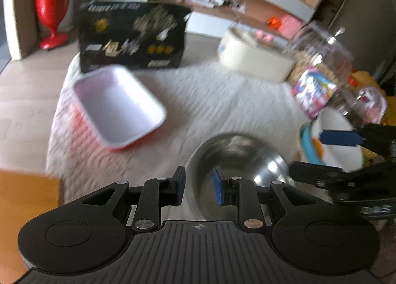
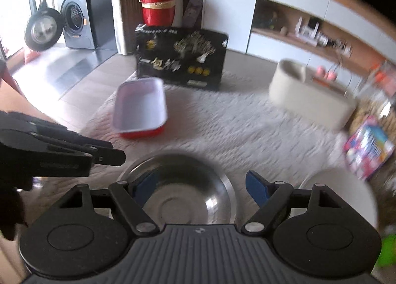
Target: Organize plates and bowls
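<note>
A steel bowl (image 1: 237,157) sits on the white textured cloth (image 1: 198,100); it also shows in the right wrist view (image 2: 183,192). My left gripper (image 1: 199,186) has its blue pads either side of the bowl's near-left rim, with a gap still showing. My right gripper (image 2: 201,188) is wide open just above the bowl; its fingers (image 1: 339,138) reach in from the right in the left wrist view. A red rectangular dish with a white inside (image 1: 118,105) lies to the left (image 2: 141,108). A white plate with a blue rim (image 1: 329,140) lies at the right (image 2: 339,192).
A black printed box (image 1: 133,36) stands at the back. A cream oval container (image 1: 252,53) and a clear jar with a colourful label (image 1: 319,71) stand at the right. A red bin (image 2: 158,6) stands on the floor beyond. An orange surface (image 1: 27,199) is at the left.
</note>
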A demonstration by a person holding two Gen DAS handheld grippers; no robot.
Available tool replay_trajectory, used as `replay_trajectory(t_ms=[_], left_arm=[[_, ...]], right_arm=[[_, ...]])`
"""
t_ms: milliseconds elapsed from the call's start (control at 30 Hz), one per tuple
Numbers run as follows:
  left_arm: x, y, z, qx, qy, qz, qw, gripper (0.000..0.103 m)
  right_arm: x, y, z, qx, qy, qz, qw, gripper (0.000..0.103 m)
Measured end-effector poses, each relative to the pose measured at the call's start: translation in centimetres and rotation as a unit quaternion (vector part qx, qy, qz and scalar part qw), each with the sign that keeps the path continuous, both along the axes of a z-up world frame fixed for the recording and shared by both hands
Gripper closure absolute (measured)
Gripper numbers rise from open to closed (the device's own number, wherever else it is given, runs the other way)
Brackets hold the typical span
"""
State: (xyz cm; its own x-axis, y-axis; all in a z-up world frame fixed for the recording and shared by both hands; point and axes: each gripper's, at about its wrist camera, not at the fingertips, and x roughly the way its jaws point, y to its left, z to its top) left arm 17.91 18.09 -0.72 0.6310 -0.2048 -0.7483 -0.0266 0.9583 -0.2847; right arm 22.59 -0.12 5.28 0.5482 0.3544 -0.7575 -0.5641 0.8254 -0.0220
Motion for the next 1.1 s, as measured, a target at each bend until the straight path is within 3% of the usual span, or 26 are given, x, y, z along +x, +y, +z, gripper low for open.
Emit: replay_trajectory(t_ms=[167,500,733,1100], left_arm=[[-0.7,1.4,-1.1,-0.024,0.012,0.01,0.9996,0.077],[-1.4,0.0,-1.9,-0.025,0.012,-0.005,0.9996,0.077],[-1.0,0.0,-2.8,-0.038,0.018,0.008,0.9991,0.077],[0.4,-1.1,-4.9,-0.012,0.047,0.02,0.9986,0.073]], right_arm=[[-1.8,-1.2,-1.7,0.028,0.05,-0.021,0.998,0.021],[-3.1,-5.2,-4.9,0.103,0.091,-0.109,0.985,0.02],[-2.9,-5.7,-6.3,0.112,0.081,-0.127,0.982,0.02],[-1.6,-5.5,-9.9,0.099,0.083,-0.133,0.983,0.02]])
